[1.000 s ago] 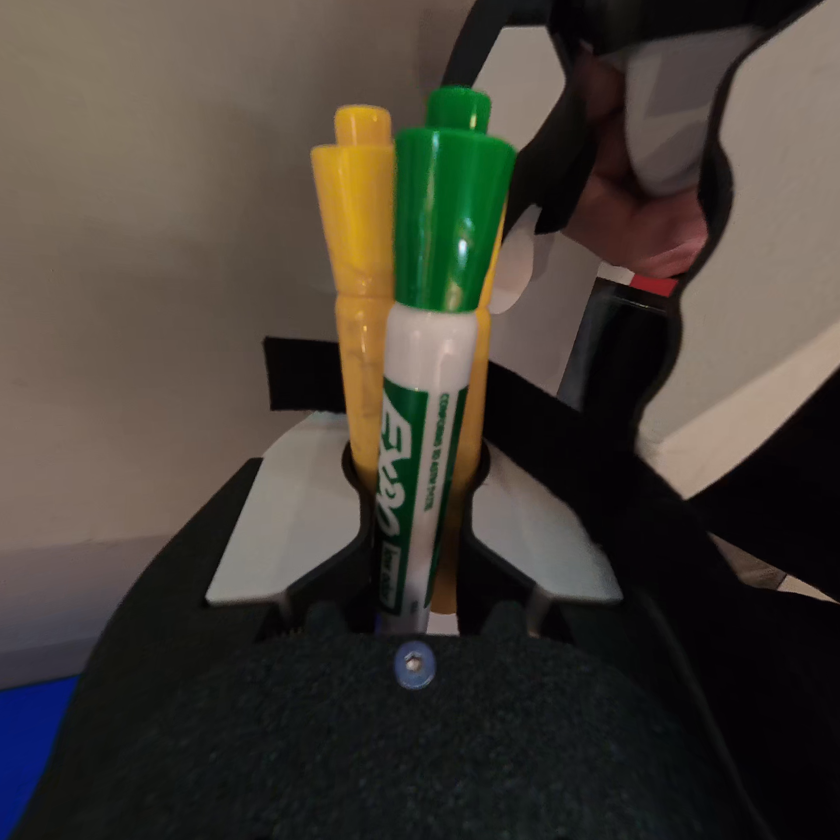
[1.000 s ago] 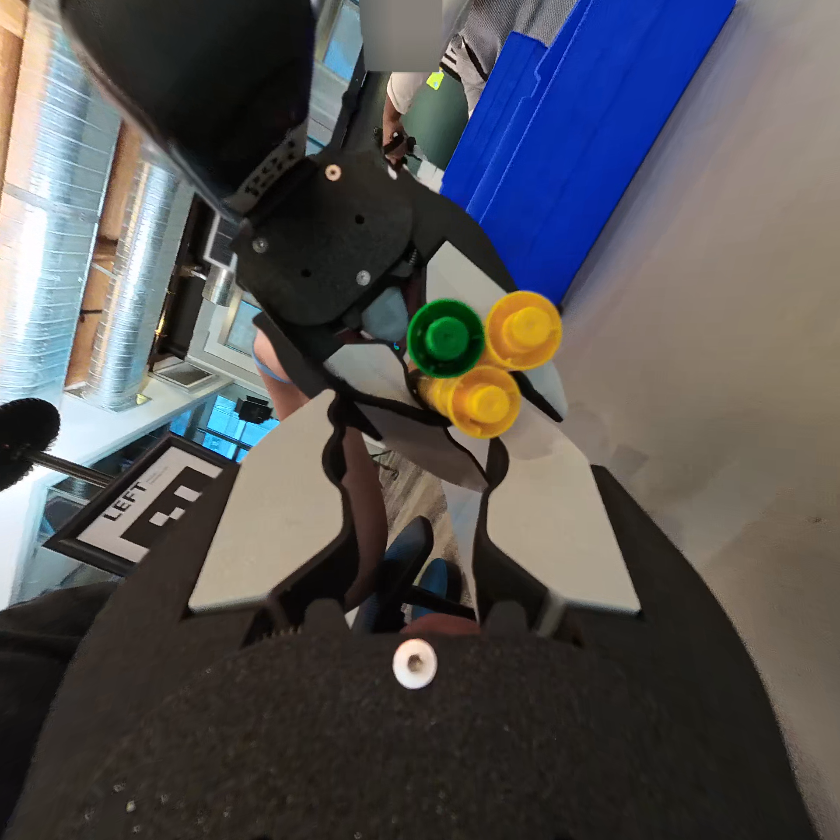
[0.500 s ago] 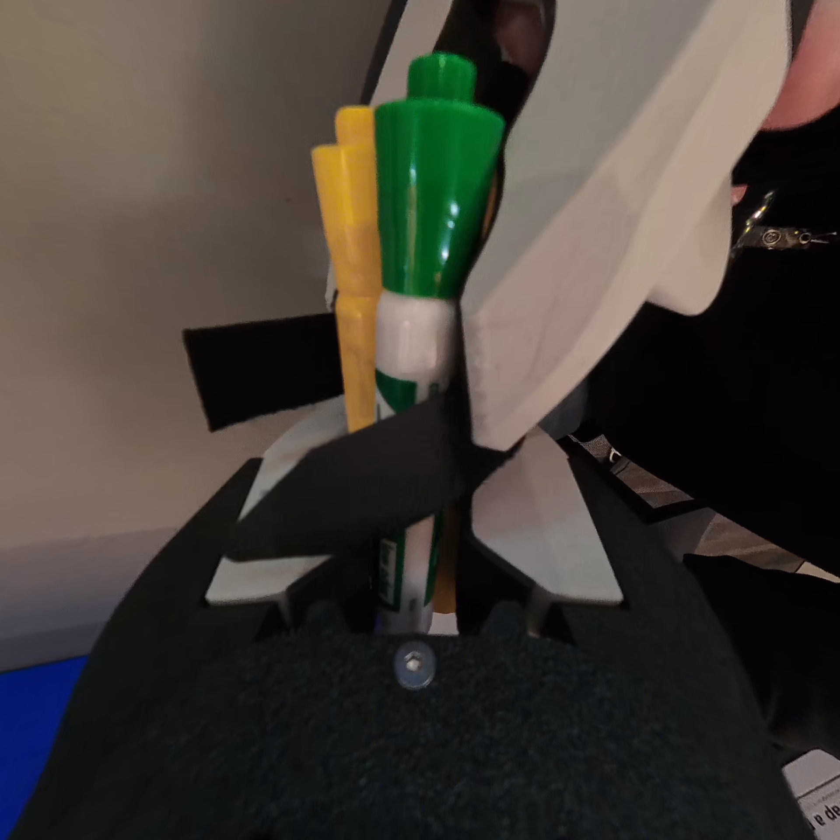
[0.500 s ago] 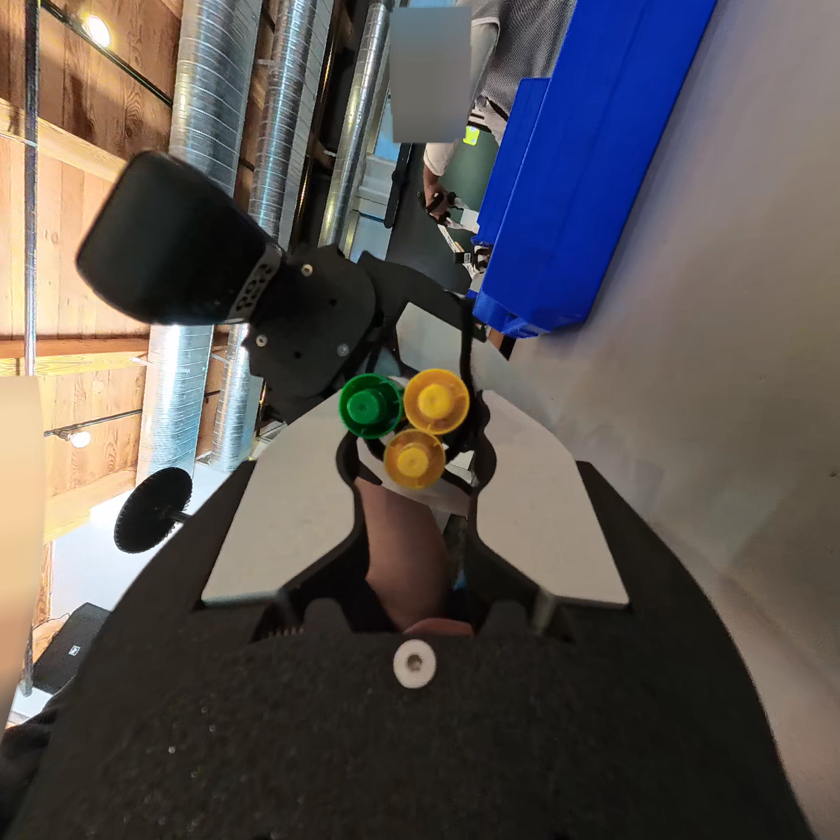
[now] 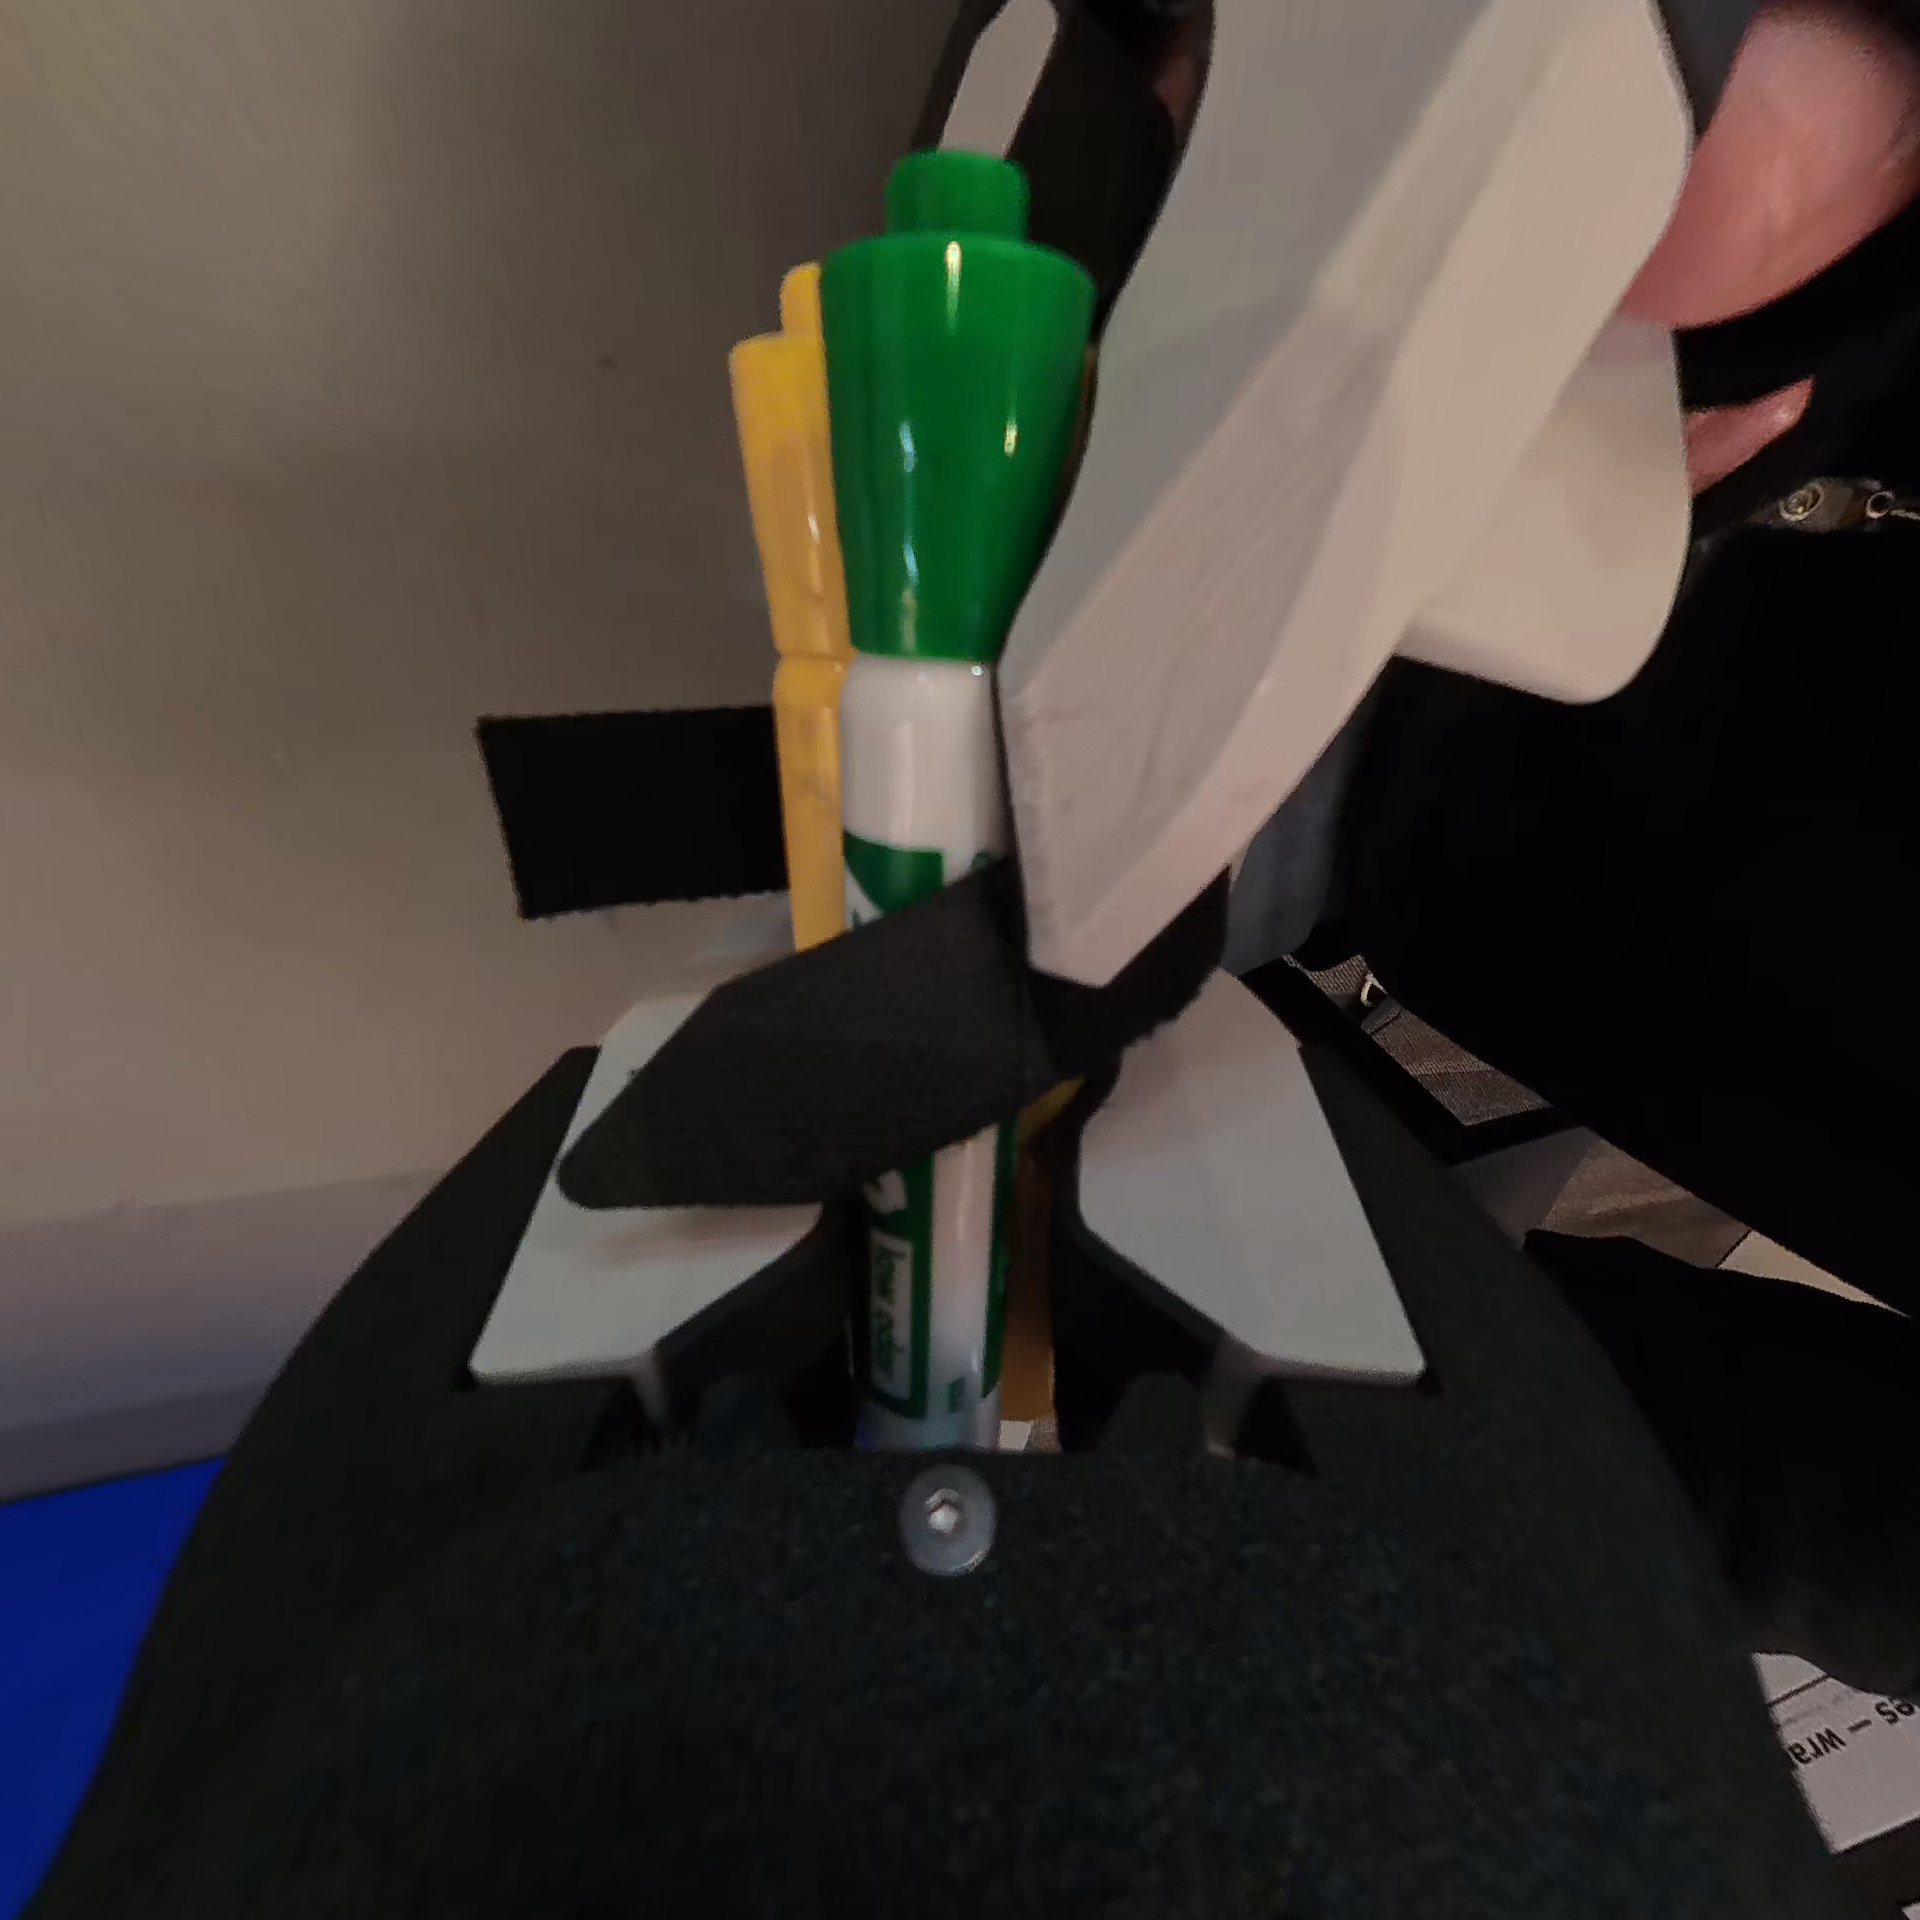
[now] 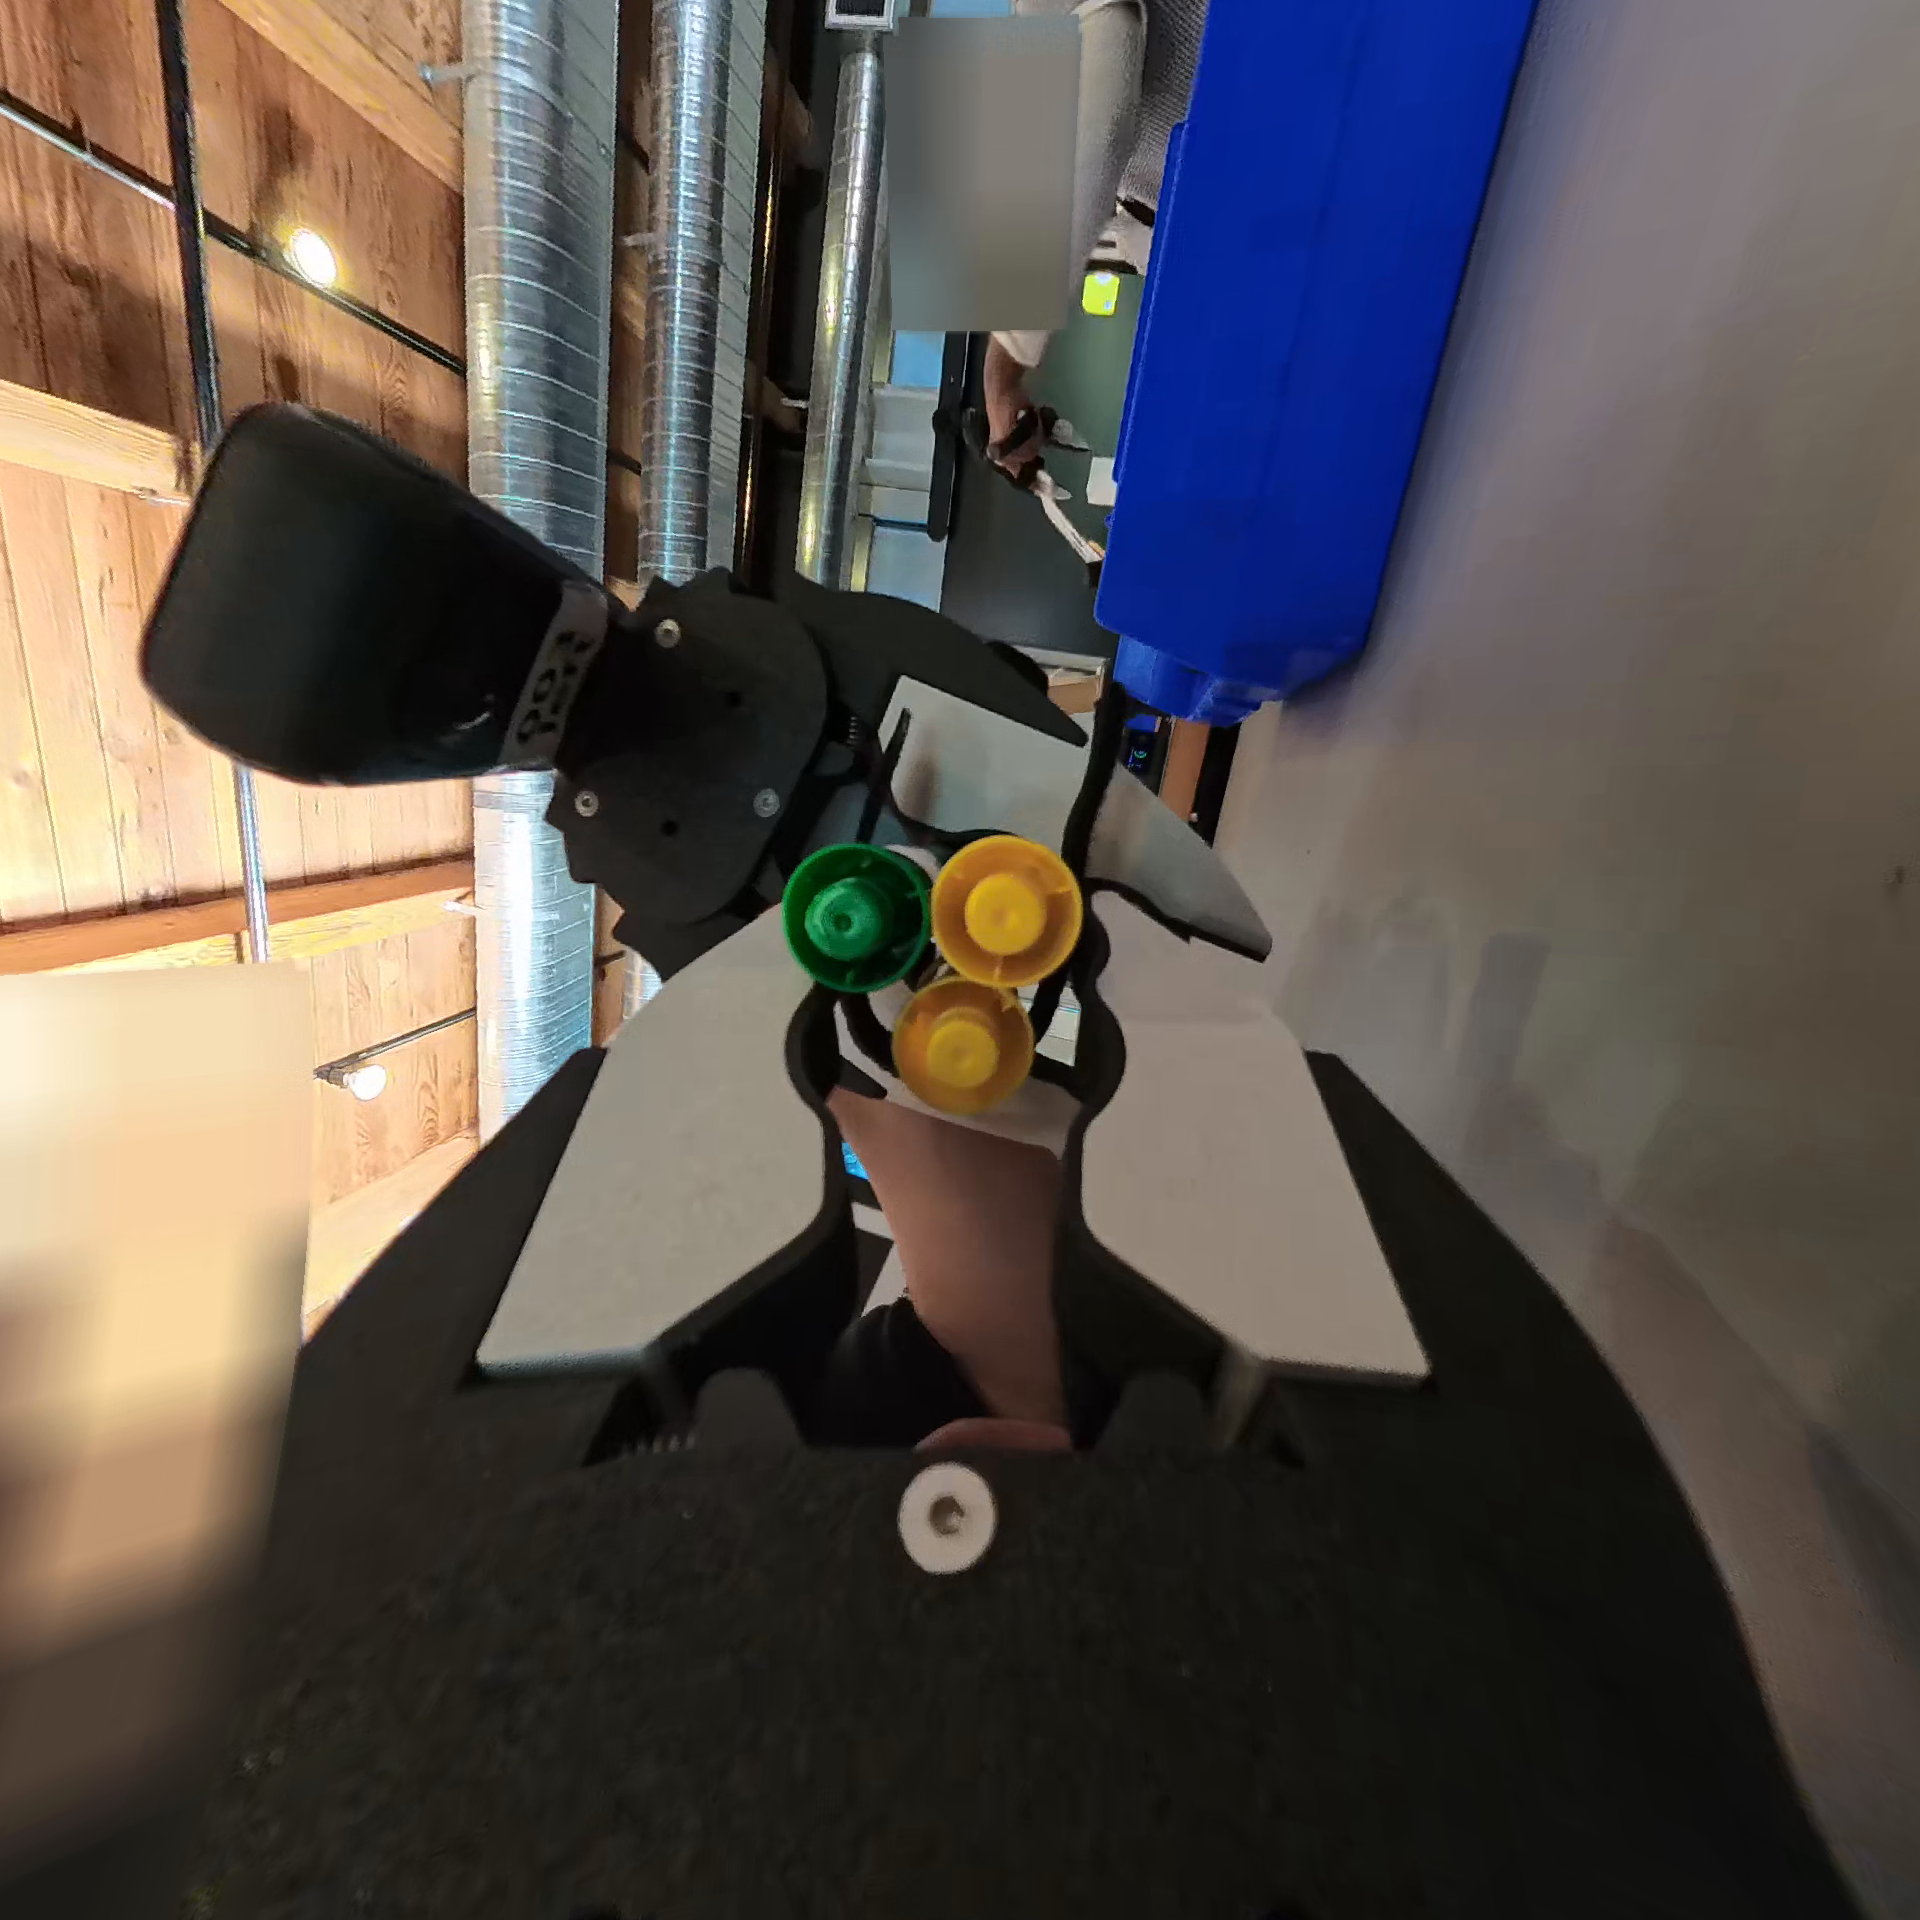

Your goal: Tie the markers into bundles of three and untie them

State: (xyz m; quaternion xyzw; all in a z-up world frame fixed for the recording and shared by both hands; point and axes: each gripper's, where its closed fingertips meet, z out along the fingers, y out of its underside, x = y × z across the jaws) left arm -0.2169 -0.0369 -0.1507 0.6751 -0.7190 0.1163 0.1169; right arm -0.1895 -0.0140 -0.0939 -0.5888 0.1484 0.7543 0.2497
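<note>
My left gripper (image 5: 935, 1039) is shut on three upright markers: a green-capped one (image 5: 956, 468) in front and two yellow ones (image 5: 795, 499) behind it. A black strap (image 5: 831, 1070) lies across the front of the bundle, and its other end (image 5: 634, 810) sticks out to the left behind. My right gripper (image 5: 1039, 935) comes down from the upper right and pinches the strap beside the markers. In the right wrist view I look down on the green cap (image 6: 857, 914) and two yellow caps (image 6: 1006, 909) between my right gripper's fingertips (image 6: 956, 966). The left gripper (image 6: 1039, 821) shows behind them.
A pale wall fills the background in both views. A blue bin (image 6: 1299, 364) stands against it, with a corner also in the left wrist view (image 5: 83, 1538). A person (image 6: 1049, 416) stands far off. Silver ducts (image 6: 540, 312) run along a wooden ceiling. My hands' fingertips stand some 6 centimetres from each other.
The right gripper came in from the upper right, took the strap's loose right end and drew it across the front of the markers. The left gripper kept its hold on the bundle.
</note>
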